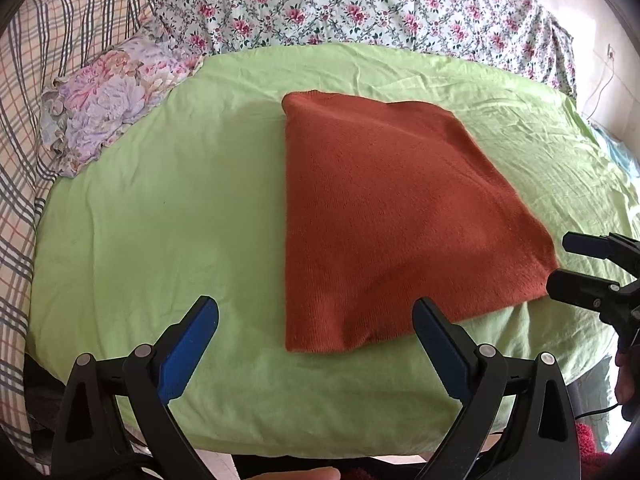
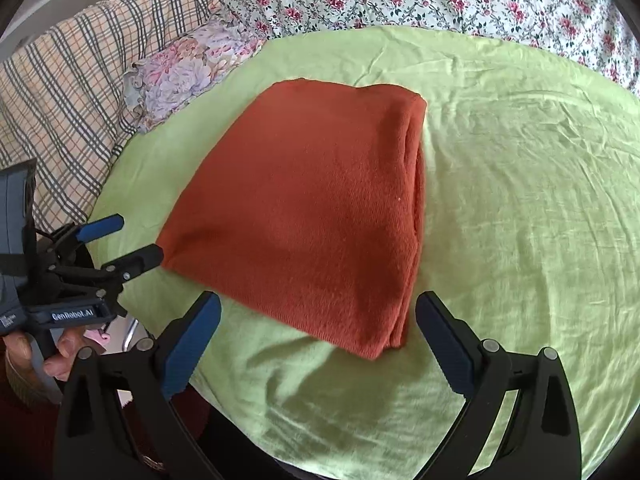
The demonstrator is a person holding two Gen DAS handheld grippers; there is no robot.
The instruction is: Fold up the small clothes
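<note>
One folded rust-red garment (image 1: 384, 216) lies on one green sheet (image 1: 160, 220). It is the only piece of clothing laid out there. Beyond the sheet, on the far side, are a floral quilt (image 1: 360, 4), a plaid cover (image 1: 60, 40) on the far left, and one small pillow (image 1: 112, 100) with pale purple flowers at the sheet's far-left edge. That makes one of each. There are two grippers, each with two blue-padded fingers.

The left gripper (image 1: 316, 320) stands spread wide, with nothing between its pads. The garment's near-left corner lies just beyond the gap between its fingers, toward the right finger; the cloth stretches away to the far right from there. The pads do not touch it.

The right gripper (image 2: 318, 316) is likewise spread wide and empty. The garment's near-right corner, where the stacked folded layers show along the right edge, lies just beyond its fingers, not pinched.

In the right wrist view the left gripper appears at the left, its fingertips just beside the garment's near-left corner; a hand (image 2: 60, 352) holds its handle. In the left wrist view the right gripper shows at the right edge, near the garment's near-right corner.

The garment sits about mid-sheet, flat, well apart from the pillow.
</note>
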